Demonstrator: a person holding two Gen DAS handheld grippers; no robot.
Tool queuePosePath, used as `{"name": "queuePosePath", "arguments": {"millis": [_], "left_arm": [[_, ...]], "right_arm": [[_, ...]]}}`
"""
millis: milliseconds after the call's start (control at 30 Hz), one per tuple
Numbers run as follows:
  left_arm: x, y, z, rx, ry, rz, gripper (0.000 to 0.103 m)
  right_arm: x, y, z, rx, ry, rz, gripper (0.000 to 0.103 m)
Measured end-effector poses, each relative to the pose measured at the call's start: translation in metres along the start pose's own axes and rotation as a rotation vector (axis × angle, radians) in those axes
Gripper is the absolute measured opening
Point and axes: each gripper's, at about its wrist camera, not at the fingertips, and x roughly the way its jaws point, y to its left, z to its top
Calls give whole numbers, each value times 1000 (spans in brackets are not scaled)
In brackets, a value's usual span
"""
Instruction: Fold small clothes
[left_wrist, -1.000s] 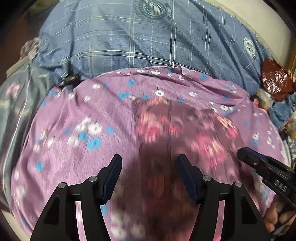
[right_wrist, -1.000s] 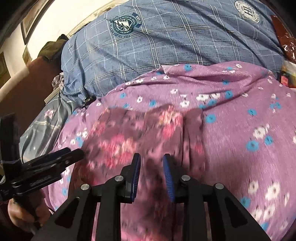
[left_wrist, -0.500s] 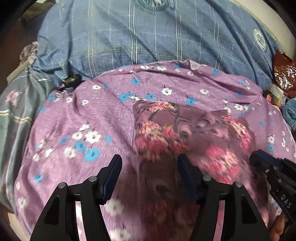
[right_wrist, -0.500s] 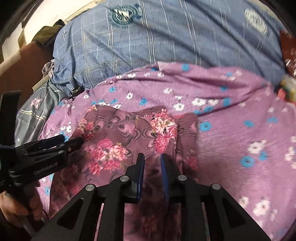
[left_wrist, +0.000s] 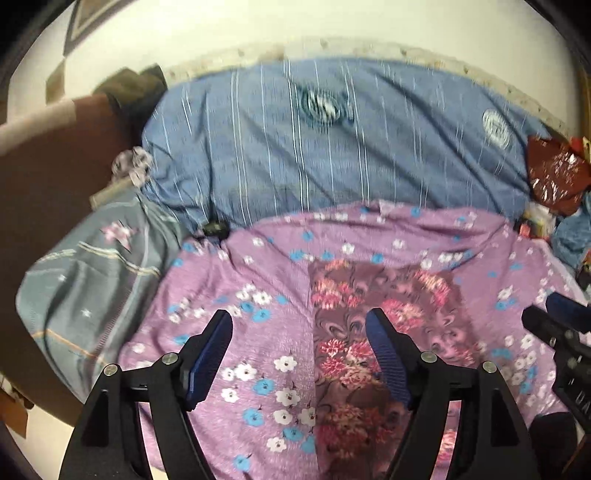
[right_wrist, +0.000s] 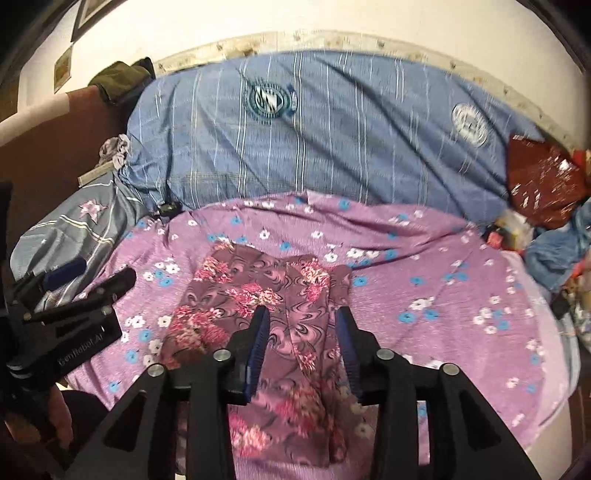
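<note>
A small maroon garment with pink flowers (left_wrist: 384, 317) lies folded in a long strip on a purple flowered sheet (left_wrist: 236, 280); it also shows in the right wrist view (right_wrist: 266, 295). My left gripper (left_wrist: 299, 332) is open and empty, above the garment's left edge. My right gripper (right_wrist: 301, 325) is open and empty, above the garment's right part. The right gripper shows at the right edge of the left wrist view (left_wrist: 554, 325). The left gripper shows at the left of the right wrist view (right_wrist: 88, 284), open.
A blue striped pillow (right_wrist: 325, 133) lies behind the purple sheet (right_wrist: 443, 295). A grey cloth with stars (left_wrist: 92, 280) is at the left. A dark red bag (right_wrist: 543, 184) and blue cloth (right_wrist: 554, 251) are piled at the right. A brown headboard (left_wrist: 48, 166) stands far left.
Both grippers have pulled back and up from the garment. The right gripper's jaws, nearly shut before, have opened. The garment now lies still and flat.
</note>
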Motion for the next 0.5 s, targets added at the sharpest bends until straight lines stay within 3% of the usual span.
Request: {"name": "queuePosePath", "arguments": {"millis": [233, 500], "left_arm": [[-75, 3, -13, -12, -92, 28, 82], [-124, 3, -26, -16, -176, 101, 89]], "right_arm": [[-62, 8, -3, -22, -78, -33, 49], [-98, 9, -8, -16, -128, -38, 52]]}}
